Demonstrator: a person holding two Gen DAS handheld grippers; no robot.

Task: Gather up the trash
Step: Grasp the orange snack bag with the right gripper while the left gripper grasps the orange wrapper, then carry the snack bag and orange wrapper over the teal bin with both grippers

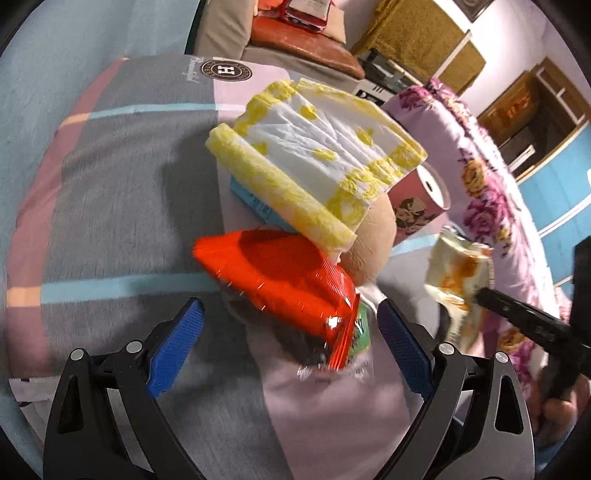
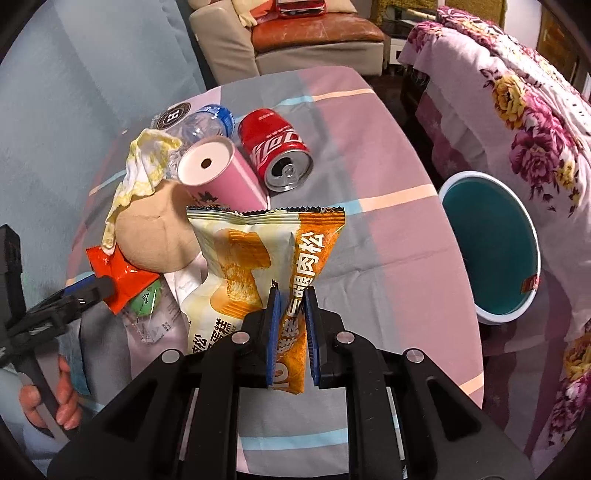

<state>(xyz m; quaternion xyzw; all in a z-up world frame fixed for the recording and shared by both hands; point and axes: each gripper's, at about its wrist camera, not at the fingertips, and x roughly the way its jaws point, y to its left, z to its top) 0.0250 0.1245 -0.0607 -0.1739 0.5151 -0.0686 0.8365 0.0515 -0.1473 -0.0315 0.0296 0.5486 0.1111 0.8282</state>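
My right gripper [image 2: 291, 295] is shut on a cream and orange snack wrapper [image 2: 258, 258] and holds it up over the table; the wrapper also shows in the left wrist view [image 1: 458, 273]. My left gripper [image 1: 291, 321] is open, its blue pads either side of a red wrapper [image 1: 291, 273] that lies on the table; it also shows in the right wrist view [image 2: 122, 277]. A yellow and white tissue pack [image 1: 314, 151] rests on a tan round object [image 2: 155, 232]. A pink tube [image 2: 221, 173], a red cola can [image 2: 277, 147] and a clear bottle [image 2: 203, 122] lie behind.
A teal bin [image 2: 491, 251] with a white rim stands to the right of the table. The table has a checked cloth [image 2: 388, 221]. A floral blanket [image 2: 517, 110] covers furniture on the right. A sofa [image 2: 295, 33] stands at the back.
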